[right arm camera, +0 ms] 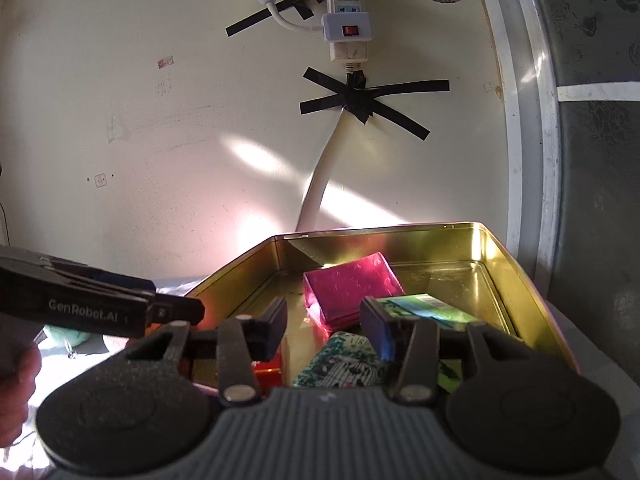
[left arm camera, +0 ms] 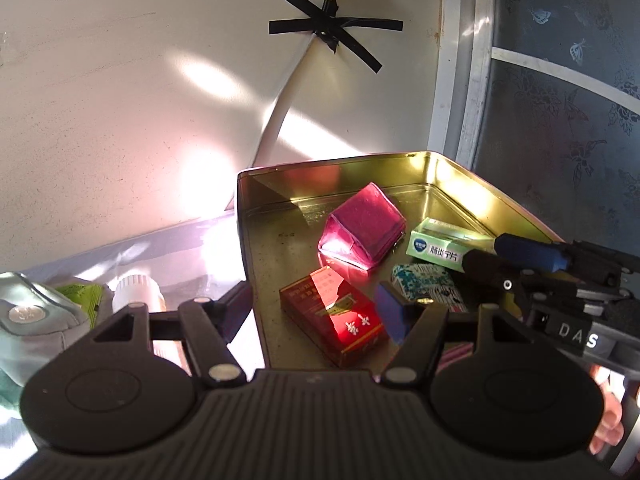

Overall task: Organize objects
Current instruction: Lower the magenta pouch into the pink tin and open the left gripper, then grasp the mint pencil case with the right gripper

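Observation:
An open gold tin [left arm camera: 452,168] [right arm camera: 496,256] holds a pink pouch [left arm camera: 362,226] [right arm camera: 352,284], a green medicine box [left arm camera: 440,242] [right arm camera: 424,306], a teal patterned box [left arm camera: 424,280] [right arm camera: 344,364] and a red cigarette pack [left arm camera: 332,316] [right arm camera: 268,372]. My left gripper [left arm camera: 314,312] [right arm camera: 176,312] is open and straddles the tin's left wall, with the red pack lying loose below the gap. My right gripper [right arm camera: 326,320] [left arm camera: 500,260] hovers open over the teal and green boxes, with nothing pinched between its pads.
Left of the tin lie a pale grey-green pouch [left arm camera: 28,320], a green packet [left arm camera: 80,296] and a white bottle [left arm camera: 136,292]. Close behind stands a wall with a power strip [right arm camera: 348,20] and a taped cable [right arm camera: 320,184]. A window frame [right arm camera: 532,120] borders the right.

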### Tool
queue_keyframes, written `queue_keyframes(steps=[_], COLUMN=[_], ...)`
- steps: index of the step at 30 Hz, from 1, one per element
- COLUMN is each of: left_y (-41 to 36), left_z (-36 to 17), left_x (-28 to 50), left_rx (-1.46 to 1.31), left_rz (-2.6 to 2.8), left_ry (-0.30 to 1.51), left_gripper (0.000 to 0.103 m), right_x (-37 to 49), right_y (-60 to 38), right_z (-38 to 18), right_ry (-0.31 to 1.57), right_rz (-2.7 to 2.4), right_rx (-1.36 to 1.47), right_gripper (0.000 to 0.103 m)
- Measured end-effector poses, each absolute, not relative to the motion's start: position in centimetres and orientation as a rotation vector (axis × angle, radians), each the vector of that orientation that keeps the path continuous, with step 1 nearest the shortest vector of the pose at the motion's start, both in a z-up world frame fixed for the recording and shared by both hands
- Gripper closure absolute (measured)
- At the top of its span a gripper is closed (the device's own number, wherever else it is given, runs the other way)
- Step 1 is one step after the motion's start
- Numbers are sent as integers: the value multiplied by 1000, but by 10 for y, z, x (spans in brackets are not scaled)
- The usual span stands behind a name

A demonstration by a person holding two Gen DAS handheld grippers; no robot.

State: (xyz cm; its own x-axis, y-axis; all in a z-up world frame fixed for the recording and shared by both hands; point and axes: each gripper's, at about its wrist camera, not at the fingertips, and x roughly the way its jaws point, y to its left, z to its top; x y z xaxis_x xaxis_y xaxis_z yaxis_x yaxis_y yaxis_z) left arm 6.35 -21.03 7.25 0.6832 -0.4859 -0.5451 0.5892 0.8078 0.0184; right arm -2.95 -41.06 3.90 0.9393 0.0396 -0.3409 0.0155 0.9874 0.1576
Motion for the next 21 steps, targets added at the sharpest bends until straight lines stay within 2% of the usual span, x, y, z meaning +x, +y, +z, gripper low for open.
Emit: queue_keyframes(steps=[10,21], left_y=[-164,-100], left_z=[60,49], left_x=[34,41], left_rx=[249,198], left_rz=[-489,-336], left_ry=[547,571], left_gripper=[33,33], right_x=[-61,-52], right_y=[-392,-332], right_z=[51,59], right_ry=[336,363], right_rz=[46,150], right_rx=[216,118], right_gripper=[58,56])
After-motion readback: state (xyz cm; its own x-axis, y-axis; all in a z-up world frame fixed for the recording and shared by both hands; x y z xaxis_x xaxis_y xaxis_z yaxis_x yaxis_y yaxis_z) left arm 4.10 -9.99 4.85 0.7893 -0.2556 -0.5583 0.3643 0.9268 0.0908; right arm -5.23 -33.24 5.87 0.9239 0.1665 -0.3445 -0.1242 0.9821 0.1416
